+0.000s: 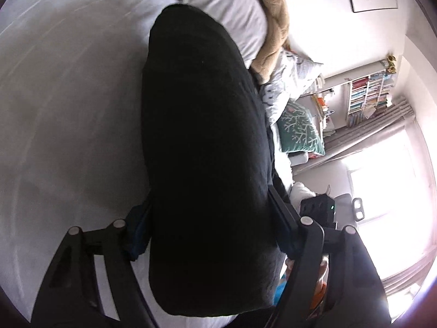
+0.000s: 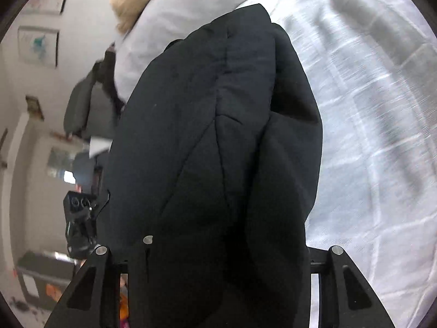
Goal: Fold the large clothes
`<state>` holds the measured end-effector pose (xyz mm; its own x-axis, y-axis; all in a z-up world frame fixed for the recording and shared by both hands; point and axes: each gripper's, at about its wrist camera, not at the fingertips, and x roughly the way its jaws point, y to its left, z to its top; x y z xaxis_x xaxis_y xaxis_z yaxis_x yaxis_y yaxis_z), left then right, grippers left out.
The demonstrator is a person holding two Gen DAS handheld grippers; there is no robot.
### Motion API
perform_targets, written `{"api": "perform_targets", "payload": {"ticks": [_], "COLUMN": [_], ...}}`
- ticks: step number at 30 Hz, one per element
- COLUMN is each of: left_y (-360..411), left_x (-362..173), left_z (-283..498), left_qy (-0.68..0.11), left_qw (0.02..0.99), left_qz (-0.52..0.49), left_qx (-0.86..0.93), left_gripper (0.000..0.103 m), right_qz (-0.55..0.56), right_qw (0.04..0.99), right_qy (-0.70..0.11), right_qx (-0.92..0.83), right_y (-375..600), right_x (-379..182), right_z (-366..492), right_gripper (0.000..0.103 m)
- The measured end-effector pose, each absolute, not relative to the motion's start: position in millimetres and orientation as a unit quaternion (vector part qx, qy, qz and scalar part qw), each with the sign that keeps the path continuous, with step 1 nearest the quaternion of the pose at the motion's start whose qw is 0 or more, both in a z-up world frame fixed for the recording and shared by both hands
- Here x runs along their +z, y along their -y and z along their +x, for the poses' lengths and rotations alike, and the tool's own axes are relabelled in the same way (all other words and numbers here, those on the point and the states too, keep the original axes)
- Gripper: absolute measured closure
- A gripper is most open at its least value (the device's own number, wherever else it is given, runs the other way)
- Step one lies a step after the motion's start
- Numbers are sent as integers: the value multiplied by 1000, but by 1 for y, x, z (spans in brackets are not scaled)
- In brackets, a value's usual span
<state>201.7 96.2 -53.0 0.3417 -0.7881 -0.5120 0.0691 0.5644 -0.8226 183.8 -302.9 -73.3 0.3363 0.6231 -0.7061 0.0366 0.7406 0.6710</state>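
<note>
Garment (image 1: 207, 150), black, fills frame centre in L wrist view, hanging over bed (image 1: 68, 109); left gripper (image 1: 210, 235) clamped on it. R wrist view: right gripper (image 2: 218, 246) likewise pinching cloth, bed at right. Advice: keep both grips level, lower evenly.

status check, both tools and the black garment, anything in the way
Left tool and right tool both shut on black garment. Garment lifted above the white bedspread, bunched between them. Pillows beyond, not blocking.
</note>
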Motion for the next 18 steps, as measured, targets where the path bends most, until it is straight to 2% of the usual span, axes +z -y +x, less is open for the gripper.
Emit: {"api": "perform_targets", "payload": {"ticks": [2, 4, 7, 12, 18], "left_y": [-102, -98, -99, -108, -102], "left_x": [-66, -77, -71, -34, -1], "left_z": [197, 194, 193, 183, 188], "left_qy": [-511, -522, -522, -497, -450], "left_qw": [730, 740, 751, 809, 857], "left_qz": [-353, -329, -314, -248, -197], "left_qx": [-283, -268, -255, -194, -153], "left_gripper": [24, 20, 16, 16, 16], "right_qz": [280, 254, 243, 232, 183], "right_qw": [757, 762, 759, 776, 837], "right_qy": [-557, -567, -580, -566, -509], "right_qx": [194, 182, 171, 154, 86], "right_y": [290, 285, 290, 304, 306], "right_x": [-75, -80, -89, -64, -20], "right_z": [179, 179, 178, 173, 158], "right_gripper": [48, 37, 26, 22, 22]}}
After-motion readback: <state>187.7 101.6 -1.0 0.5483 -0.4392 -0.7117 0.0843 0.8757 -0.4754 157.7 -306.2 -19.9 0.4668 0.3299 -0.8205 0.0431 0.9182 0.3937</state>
